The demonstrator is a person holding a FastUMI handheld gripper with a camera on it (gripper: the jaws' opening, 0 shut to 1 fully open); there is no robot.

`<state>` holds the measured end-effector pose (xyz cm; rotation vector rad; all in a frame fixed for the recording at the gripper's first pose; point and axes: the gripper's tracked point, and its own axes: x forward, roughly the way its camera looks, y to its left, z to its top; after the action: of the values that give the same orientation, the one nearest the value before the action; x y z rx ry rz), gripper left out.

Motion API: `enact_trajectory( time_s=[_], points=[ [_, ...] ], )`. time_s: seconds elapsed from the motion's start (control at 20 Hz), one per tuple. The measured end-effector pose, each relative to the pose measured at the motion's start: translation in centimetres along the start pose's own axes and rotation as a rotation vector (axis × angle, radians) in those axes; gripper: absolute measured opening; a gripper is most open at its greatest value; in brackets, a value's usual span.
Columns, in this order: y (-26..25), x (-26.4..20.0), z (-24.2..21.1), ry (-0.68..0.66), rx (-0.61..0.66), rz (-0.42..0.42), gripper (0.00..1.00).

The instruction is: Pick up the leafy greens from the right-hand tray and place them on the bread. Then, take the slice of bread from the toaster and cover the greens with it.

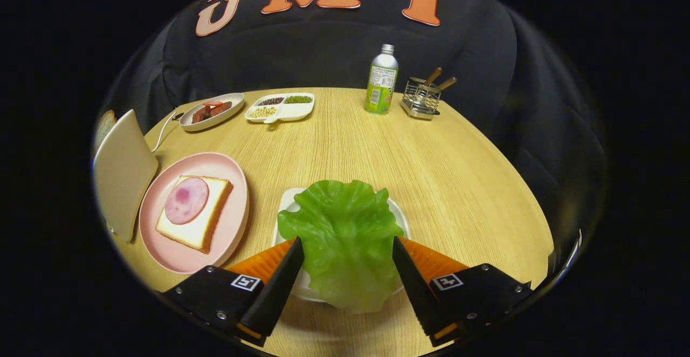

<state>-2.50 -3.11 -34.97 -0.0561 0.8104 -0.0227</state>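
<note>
Hand-held gripper wide, fingers either side of lettuce leaf, not pinching. Leaf lies on white tray, right of pink plate with ham-topped bread. Looks light, floppy, slick, tear-prone; best pinch near thicker stem end, gentle squeeze.

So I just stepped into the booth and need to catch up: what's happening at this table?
A person is building a sandwich with a handheld gripper. Its fingers sit on either side of a lettuce leaf over a white tray; whether they press it is unclear. To the left, a pink plate holds bread topped with a ham slice. Another slice sticks out of the toaster beyond.
</note>
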Motion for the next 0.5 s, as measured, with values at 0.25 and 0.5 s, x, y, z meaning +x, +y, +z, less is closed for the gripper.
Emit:
enact_trajectory(
  time_s=[0.25, 0.5],
  points=[
    [0.5, 0.5, -0.1, 0.017, 0.006, 0.024, 0.91],
    [1.3, 0.6, -0.3, 0.032, 0.022, 0.051, 0.72]
  ],
)
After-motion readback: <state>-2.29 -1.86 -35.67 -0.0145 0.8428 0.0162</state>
